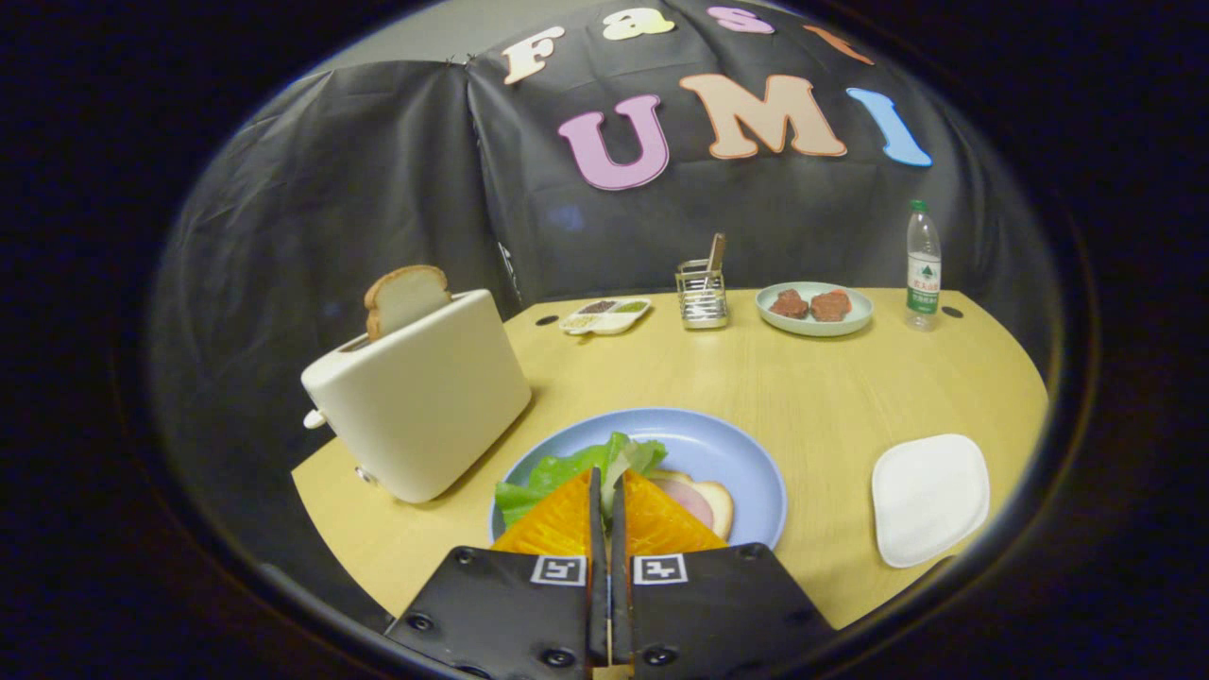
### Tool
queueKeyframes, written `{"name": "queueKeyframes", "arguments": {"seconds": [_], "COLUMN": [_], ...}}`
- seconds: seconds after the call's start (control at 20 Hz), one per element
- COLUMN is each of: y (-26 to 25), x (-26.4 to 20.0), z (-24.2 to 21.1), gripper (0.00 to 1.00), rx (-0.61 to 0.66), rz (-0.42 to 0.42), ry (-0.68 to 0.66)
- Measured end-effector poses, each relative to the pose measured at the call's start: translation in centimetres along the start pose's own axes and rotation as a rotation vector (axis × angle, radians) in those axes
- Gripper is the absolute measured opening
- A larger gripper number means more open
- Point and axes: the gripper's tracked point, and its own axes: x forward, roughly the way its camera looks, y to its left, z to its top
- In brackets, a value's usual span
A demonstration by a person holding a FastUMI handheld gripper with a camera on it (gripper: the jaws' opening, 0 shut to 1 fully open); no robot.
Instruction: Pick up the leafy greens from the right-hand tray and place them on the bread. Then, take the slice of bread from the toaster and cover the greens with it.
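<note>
Gripper view: gripper (605, 486) pinching leafy greens (567, 469), fingers nearly together, hovering over blue plate (727, 444) with bread (713, 499). Likely handling light, limp, tearable; releasing gently. Beyond, toaster (420, 397) holding stiff bread slice (404, 295); gripping its upper edge seeming best.

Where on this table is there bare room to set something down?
Bare wood lies between the blue plate and the far row of dishes, and between the blue plate and the white tray. It is crowded where the toaster meets the plate, with the gripper pinching greens.
</note>
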Motion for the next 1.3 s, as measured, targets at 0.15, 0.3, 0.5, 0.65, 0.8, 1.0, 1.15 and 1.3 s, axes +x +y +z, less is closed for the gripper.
{"name": "queueKeyframes", "arguments": {"seconds": [0.15, 0.3, 0.5, 0.65, 0.8, 1.0, 1.15, 1.3], "y": [-0.8, -1.3, -3.0, -3.5, -3.6, -3.4, -2.3, -0.9], "x": [0.0, 0.0, -0.1, -0.3, -0.9, -1.4, -1.8, -2.2], "z": [-0.6, -1.2, -2.4, -2.4, -2.0, -1.4, -0.7, 0.3], "gripper": [0.05, 0.05, 0.27, 0.43, 0.59, 0.81, 0.97, 1.00], "rx": [-0.029, -0.049, -0.113, -0.139, -0.151, -0.134, -0.111, -0.087], "rz": [-0.034, -0.047, -0.096, -0.118, -0.122, -0.117, -0.082, -0.043], "ry": [0.019, 0.038, 0.081, 0.077, 0.063, 0.031, 0.004, -0.016]}}
